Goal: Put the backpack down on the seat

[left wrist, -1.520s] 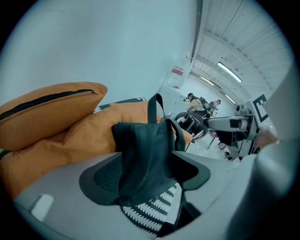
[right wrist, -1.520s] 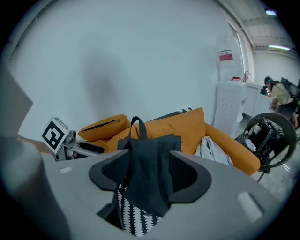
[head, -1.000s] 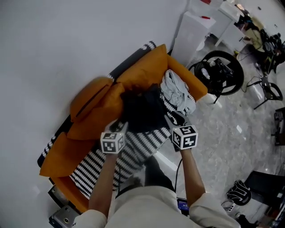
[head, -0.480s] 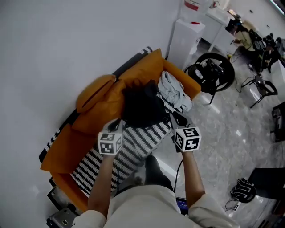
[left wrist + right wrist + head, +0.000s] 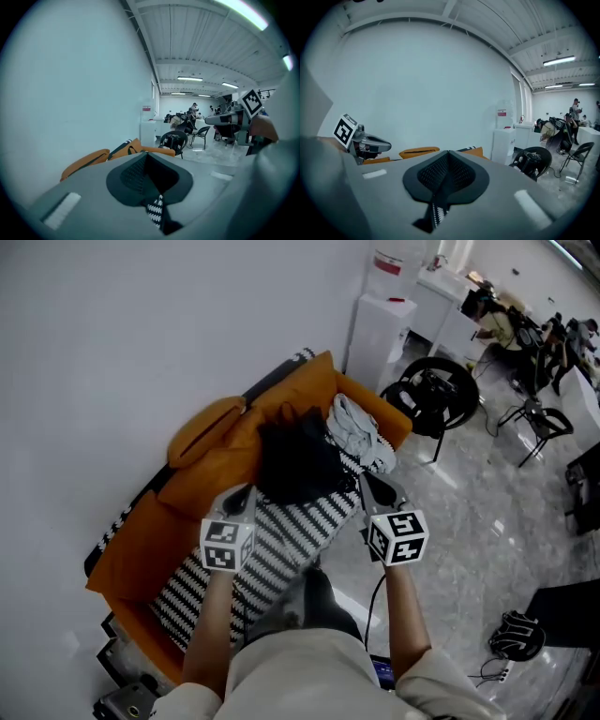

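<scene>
Head view showed the backpack [image 5: 295, 460] lying on the seat [image 5: 281, 554], leaning on the orange backrest [image 5: 199, 482]. Left gripper [image 5: 246, 498] and right gripper [image 5: 375, 487] hung clear, jaws closed empty, delivery seemingly finished.

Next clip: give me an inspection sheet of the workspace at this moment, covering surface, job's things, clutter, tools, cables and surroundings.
Surface: striped seat of an orange sofa.
Job's things: black backpack lies on the seat near the backrest, free of both tools.
Clutter: grey garment beside the backpack; orange cushion behind it.
Tools: left tool and right tool both shut and empty, held over the seat's front.
Cables: thin dark cable beside the right forearm.
Surroundings: white wall, white cabinet, black chair, pale glossy floor.
</scene>
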